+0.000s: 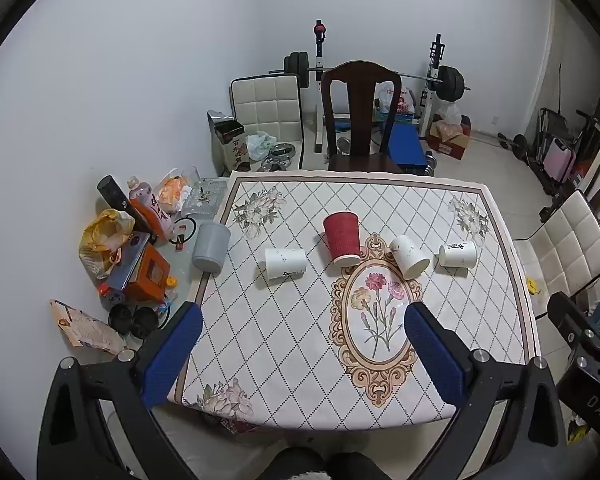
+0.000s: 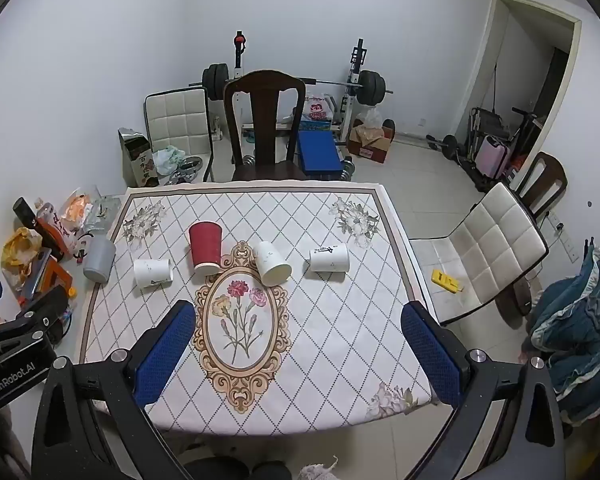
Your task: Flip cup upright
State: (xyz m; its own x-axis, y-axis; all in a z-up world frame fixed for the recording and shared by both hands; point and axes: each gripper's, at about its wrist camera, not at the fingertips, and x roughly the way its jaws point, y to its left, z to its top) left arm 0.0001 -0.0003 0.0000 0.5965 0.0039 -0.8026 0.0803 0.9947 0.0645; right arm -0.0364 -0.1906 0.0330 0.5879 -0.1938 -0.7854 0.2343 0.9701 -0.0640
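Red cup stood inverted, rim down, mid-counter, at the far edge of the floral medallion. White cups lay tipped to its left and right. Left gripper and right gripper hovered near, jaws released, grasping nothing.

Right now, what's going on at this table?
A person holds two hand-held grippers above the near edge of the table, both open and empty: the left hand-held gripper and the right hand-held gripper. Nothing is grasped. The red cup and three white paper cups lie tipped over; none is upright yet.
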